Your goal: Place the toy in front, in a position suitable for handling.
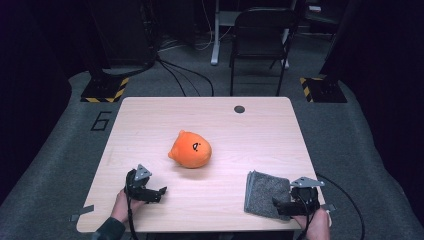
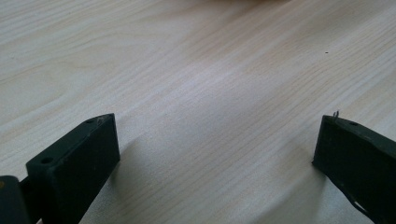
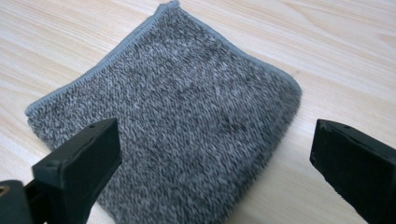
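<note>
Right claw (image 3: 215, 154) gapes over a folded, seemingly doubled, speckled grey towel (image 3: 182, 121).

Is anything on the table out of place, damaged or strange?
Nothing stands out. The orange plush toy sits whole near the middle of the table, and the folded grey cloth lies flat, tidy, near the right gripper.

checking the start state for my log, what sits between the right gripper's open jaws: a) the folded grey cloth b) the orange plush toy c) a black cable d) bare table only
a: in the right gripper view the folded grey cloth lies on the table right ahead of the right gripper, whose jaws stand wide apart over it; the orange plush toy sits farther off, mid-table.
</note>
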### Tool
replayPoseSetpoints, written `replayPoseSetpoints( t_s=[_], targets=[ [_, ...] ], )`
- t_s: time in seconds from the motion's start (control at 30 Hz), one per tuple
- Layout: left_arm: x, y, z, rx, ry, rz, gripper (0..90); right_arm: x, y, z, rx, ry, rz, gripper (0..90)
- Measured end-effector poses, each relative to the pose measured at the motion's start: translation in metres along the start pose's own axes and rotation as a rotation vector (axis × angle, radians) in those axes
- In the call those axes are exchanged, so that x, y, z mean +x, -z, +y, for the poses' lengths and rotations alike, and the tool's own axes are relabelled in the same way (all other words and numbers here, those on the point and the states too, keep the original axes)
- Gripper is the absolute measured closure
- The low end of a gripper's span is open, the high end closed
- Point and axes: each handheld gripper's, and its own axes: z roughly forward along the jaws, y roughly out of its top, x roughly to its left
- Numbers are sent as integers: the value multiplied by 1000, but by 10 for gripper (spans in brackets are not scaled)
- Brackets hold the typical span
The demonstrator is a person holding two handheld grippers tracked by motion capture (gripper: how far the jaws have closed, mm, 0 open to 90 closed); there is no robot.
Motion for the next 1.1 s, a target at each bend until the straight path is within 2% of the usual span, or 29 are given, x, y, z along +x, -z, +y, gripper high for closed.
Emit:
replayPoseSetpoints(
  t_s=[0.03, 0.13, 0.17, 0.23, 0.27, 0.3, 0.37, 0.43, 0.5, 0.57, 0.77, 0.87, 0.9, 0.97, 1.1],
  targets=[
    [0, 0, 0, 0, 0, 0, 0, 2, -1, 2, 6, -11, -4, 5],
    [0, 0, 0, 0, 0, 0, 1, 5, -6, 5, 17, 6, -3, 0],
    [0, 0, 0, 0, 0, 0, 1, 7, -8, 6, 13, -1, 0, 0],
    [0, 0, 0, 0, 0, 0, 1, 8, -11, 8, 19, 21, 4, 0],
    [0, 0, 0, 0, 0, 0, 1, 10, -13, 9, 24, 10, 5, 0],
    [0, 0, 0, 0, 0, 0, 0, 12, -16, 11, 31, 29, 11, 0],
    [0, 0, 0, 0, 0, 0, 1, 16, -20, 14, 42, 31, 14, 0],
    [0, 0, 0, 0, 0, 0, 0, 22, -29, 18, 62, 62, 16, 0],
    [0, 0, 0, 0, 0, 0, 0, 23, -31, 20, 62, 62, 16, 0],
    [0, 0, 0, 0, 0, 0, 1, 28, -40, 24, 79, 83, 16, 0],
    [0, 0, 0, 0, 0, 0, 1, 31, -45, 26, 97, 103, 4, 0],
    [0, 0, 0, 0, 0, 0, 1, 29, -45, 24, 97, 98, 3, 12],
    [0, 0, 0, 0, 0, 0, 1, 29, -46, 23, 97, 82, -5, 25],
    [0, 0, 0, 0, -1, -1, 0, 25, -47, 22, 107, 85, 12, 59],
    [0, 0, 0, 2, -3, -6, 0, 25, -51, 18, 125, 55, 19, 140]
  ],
)
